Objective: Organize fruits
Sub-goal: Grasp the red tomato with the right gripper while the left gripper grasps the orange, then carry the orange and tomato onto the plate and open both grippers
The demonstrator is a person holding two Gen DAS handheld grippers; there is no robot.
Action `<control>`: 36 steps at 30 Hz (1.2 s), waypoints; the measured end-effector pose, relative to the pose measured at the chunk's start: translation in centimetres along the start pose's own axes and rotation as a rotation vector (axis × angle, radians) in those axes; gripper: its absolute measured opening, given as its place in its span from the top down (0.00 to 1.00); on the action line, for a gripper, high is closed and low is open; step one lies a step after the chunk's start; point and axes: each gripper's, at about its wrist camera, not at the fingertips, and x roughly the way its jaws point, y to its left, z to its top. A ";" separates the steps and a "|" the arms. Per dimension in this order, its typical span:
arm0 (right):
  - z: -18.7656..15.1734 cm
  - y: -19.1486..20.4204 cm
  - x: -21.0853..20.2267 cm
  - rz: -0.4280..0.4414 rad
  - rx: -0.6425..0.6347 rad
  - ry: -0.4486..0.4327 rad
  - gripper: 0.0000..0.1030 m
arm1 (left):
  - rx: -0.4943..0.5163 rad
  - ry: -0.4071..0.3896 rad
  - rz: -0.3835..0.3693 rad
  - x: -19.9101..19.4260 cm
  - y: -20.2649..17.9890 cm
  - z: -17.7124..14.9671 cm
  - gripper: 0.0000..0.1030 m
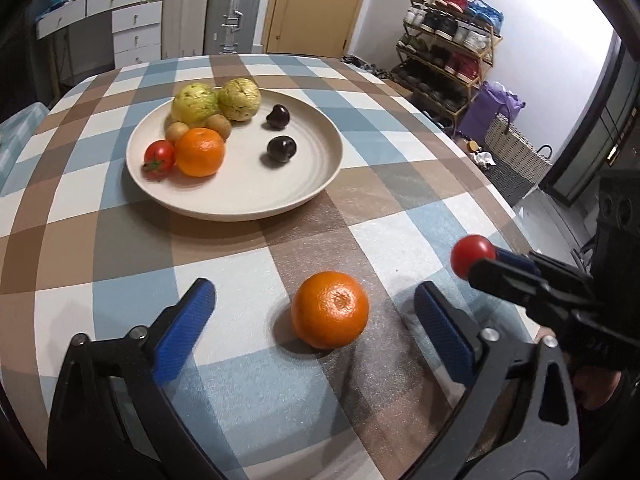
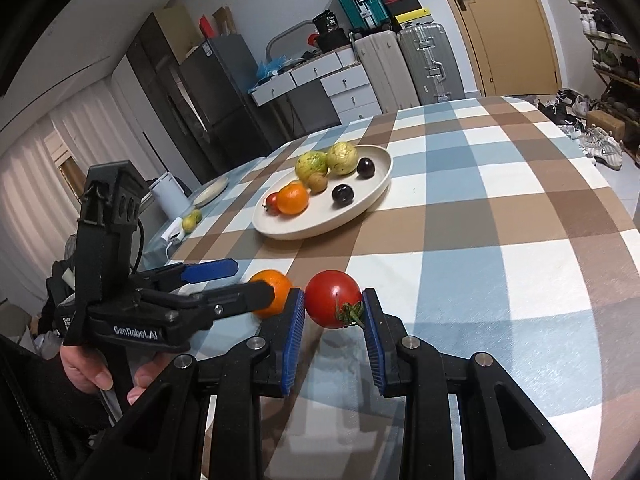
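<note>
Right gripper [image 2: 334, 306]: fingers pinching a red tomato [image 2: 334, 304] at lower centre of the right wrist view, lifted clear of the checked tabletop [image 2: 500, 208]. Left gripper [image 1: 316, 308]: fingers spread wide on either side of a loose orange [image 1: 329, 310] at lower centre of the left wrist view, not touching it. Plate [image 1: 256, 196] upper left of centre, holding a second orange [image 1: 199, 152], a small tomato [image 1: 159, 156], two green fruits, kiwis and two dark plums.

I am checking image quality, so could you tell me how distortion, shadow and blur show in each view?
Left wrist: table edges bow from the fisheye, dark corners, orange sharp with a soft shadow. Right wrist: same bowing, tomato sharp, background cabinets slightly soft.
</note>
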 end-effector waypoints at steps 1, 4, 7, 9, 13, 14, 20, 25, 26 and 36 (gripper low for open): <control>0.2 -0.2 0.1 -0.002 0.004 0.003 0.71 | 0.003 0.009 -0.020 0.1 0.0 -0.1 0.15; 0.5 -0.6 0.2 0.003 0.010 0.008 0.71 | 0.011 0.034 -0.053 0.5 -0.2 -0.2 0.37; 0.8 -0.6 0.3 0.008 0.006 0.007 0.71 | 0.022 0.044 -0.077 0.9 -0.2 -0.3 0.63; 1.0 -0.5 0.4 0.013 0.003 0.006 0.71 | 0.006 0.047 -0.116 0.9 0.1 -0.3 0.64; 1.6 -0.4 1.0 0.021 0.000 0.011 0.71 | 0.004 0.035 -0.131 0.7 0.3 0.0 0.64; 1.8 -0.4 1.1 0.021 0.000 0.012 0.71 | 0.002 0.033 -0.137 0.6 0.3 0.1 0.64; 2.9 -0.8 1.9 0.017 0.009 0.021 0.71 | -0.025 0.014 -0.172 -0.2 0.9 1.6 0.64; 4.6 -1.1 2.4 0.021 0.013 0.015 0.71 | -0.016 -0.037 -0.175 -1.2 1.3 4.2 0.64; 5.0 -1.2 2.6 0.024 0.015 0.013 0.71 | -0.015 -0.043 -0.175 -1.3 1.4 4.7 0.64; 10.0 -1.5 4.6 0.048 0.008 -0.025 0.71 | -0.024 -0.095 -0.113 -0.3 3.9 11.7 0.64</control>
